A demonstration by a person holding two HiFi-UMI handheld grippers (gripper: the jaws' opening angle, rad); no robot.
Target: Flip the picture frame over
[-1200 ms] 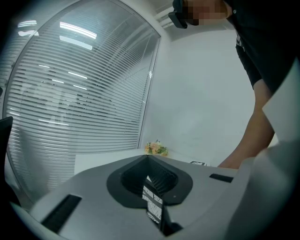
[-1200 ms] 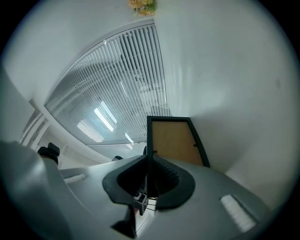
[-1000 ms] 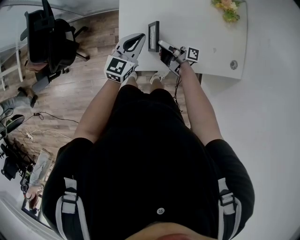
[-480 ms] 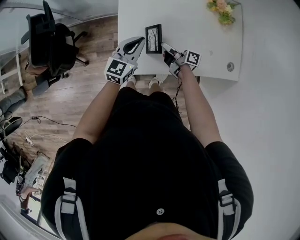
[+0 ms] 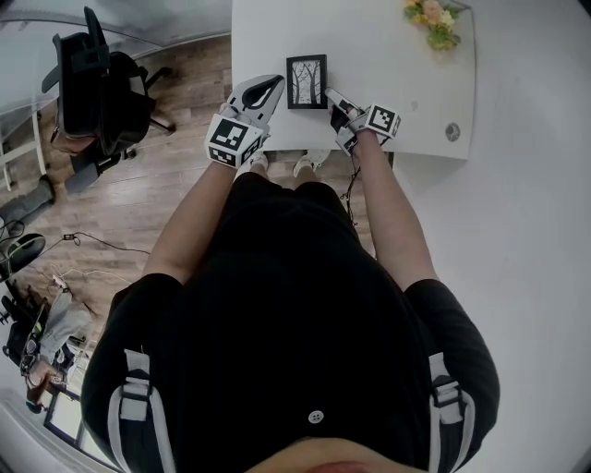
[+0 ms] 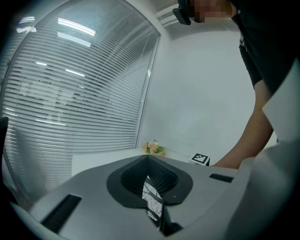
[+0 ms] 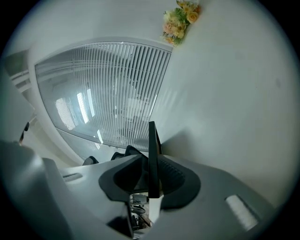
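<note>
Now, frame inside right hand-held gripper, jaws opening

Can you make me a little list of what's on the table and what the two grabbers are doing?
table: white
frame: lying flat, tree picture facing up
flowers: far right part of the table
left gripper: jaws together, tip beside the frame's left edge
right gripper: at the frame's right edge, jaws opening, edge between them
</note>
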